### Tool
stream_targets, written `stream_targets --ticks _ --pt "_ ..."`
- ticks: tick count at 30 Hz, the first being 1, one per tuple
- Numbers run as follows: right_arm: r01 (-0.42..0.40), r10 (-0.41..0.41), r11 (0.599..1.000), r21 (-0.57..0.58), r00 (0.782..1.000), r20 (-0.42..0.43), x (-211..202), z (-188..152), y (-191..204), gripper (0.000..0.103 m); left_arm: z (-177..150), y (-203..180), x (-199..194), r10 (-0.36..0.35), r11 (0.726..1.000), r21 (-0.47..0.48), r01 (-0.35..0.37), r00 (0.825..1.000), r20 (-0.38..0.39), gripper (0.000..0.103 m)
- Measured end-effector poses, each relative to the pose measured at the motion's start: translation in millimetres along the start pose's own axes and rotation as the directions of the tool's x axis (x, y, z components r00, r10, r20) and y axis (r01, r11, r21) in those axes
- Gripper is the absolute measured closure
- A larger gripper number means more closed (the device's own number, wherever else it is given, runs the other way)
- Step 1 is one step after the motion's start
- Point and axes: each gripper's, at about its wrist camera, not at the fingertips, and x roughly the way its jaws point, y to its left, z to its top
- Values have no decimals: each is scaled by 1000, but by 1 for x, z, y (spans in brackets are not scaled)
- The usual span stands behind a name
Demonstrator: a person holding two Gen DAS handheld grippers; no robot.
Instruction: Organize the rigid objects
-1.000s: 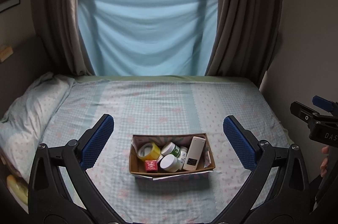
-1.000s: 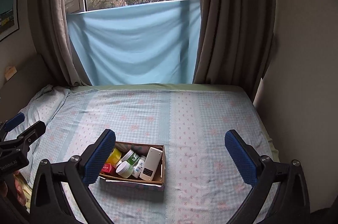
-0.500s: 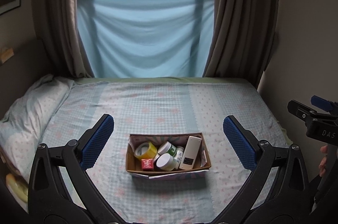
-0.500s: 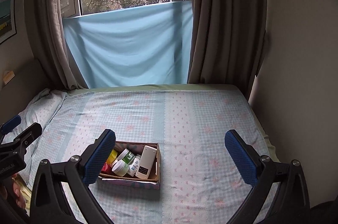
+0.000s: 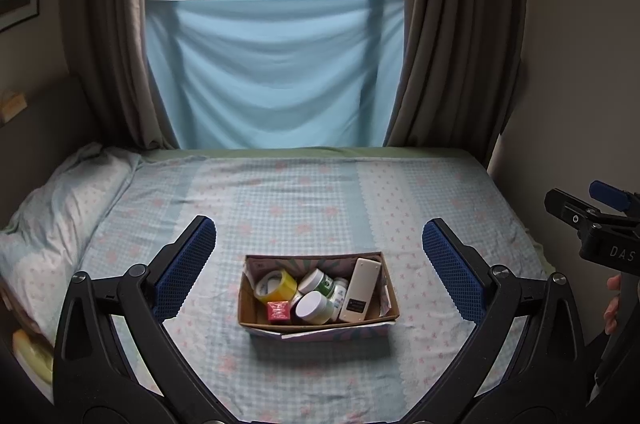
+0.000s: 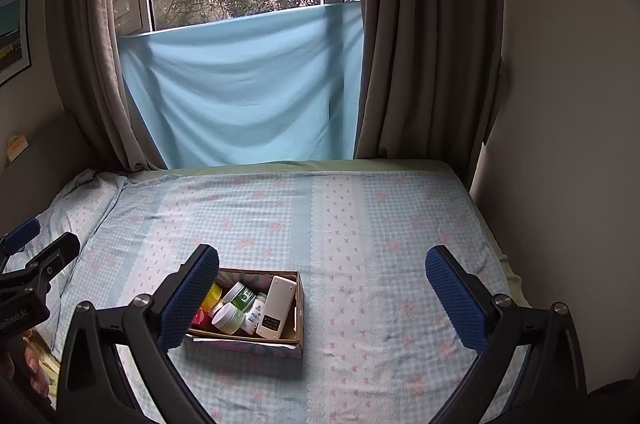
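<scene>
A small cardboard box (image 5: 246, 304) sits on the bed. It holds a yellow tape roll (image 5: 276, 286), a red cube (image 5: 279, 311), white and green jars (image 5: 314, 306) and a white remote (image 5: 360, 290). The box also shows in the right wrist view (image 6: 298, 304), with the remote (image 6: 276, 306) inside. My left gripper (image 5: 319, 264) is open and empty, held above and in front of the box. My right gripper (image 6: 322, 294) is open and empty, to the right of the box.
The bed (image 5: 320, 192) has a checked blue sheet. A pillow (image 5: 52, 216) lies at the left. A blue cloth (image 5: 272, 72) and brown curtains (image 5: 452, 36) hang at the window. A wall (image 6: 560, 144) borders the bed's right side.
Both grippers have pulled back and risen a little; the box looks smaller and farther. Both stay open and empty.
</scene>
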Motion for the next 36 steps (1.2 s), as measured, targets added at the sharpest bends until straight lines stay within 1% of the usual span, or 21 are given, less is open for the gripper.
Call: stream_targets --ticks 22,36 --pt "6 -6 1000 -4 1000 -1 4 0 -4 0 2 -6 8 -3 1000 3 3 1000 -8 0" --pt "9 -9 1000 -6 1000 -1 7 2 -5 0 5 -9 11 -3 1000 5 3 1000 3 0"
